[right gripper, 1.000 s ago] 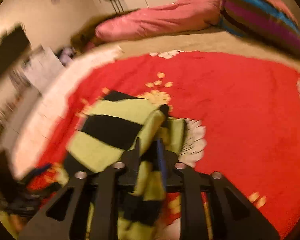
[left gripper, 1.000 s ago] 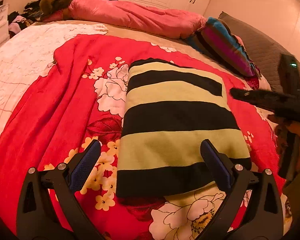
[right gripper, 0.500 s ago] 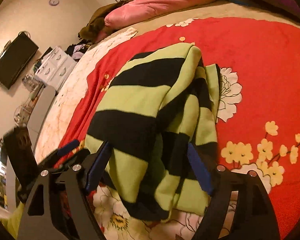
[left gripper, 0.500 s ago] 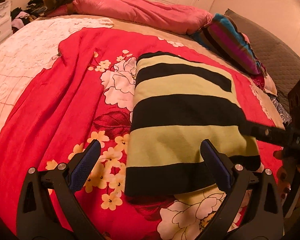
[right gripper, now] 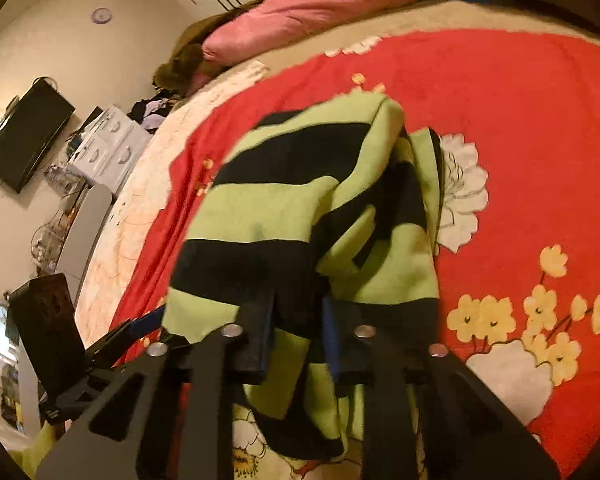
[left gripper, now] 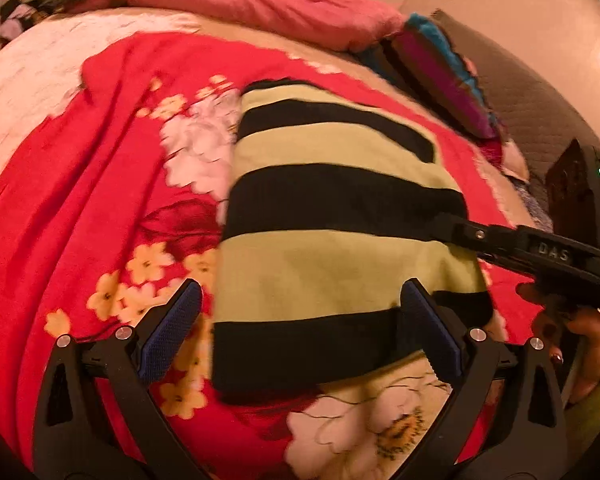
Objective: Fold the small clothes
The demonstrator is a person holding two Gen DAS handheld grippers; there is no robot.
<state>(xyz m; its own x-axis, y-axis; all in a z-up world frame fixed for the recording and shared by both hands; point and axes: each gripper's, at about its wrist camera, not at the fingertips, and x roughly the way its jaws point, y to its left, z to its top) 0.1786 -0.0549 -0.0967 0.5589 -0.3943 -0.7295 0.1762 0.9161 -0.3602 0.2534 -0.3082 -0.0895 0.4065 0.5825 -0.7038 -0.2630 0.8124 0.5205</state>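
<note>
Striped garment (right gripper: 300, 208) near corner hidden behind jaws.

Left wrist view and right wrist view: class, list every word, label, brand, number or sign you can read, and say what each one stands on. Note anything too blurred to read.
"DAS": raised letters on the black arm of the right gripper, seen from the left wrist view.
Round wall clock: too small and blurred to read.
Striped sweater, floral red blanket, wall television: no readable text.
</note>
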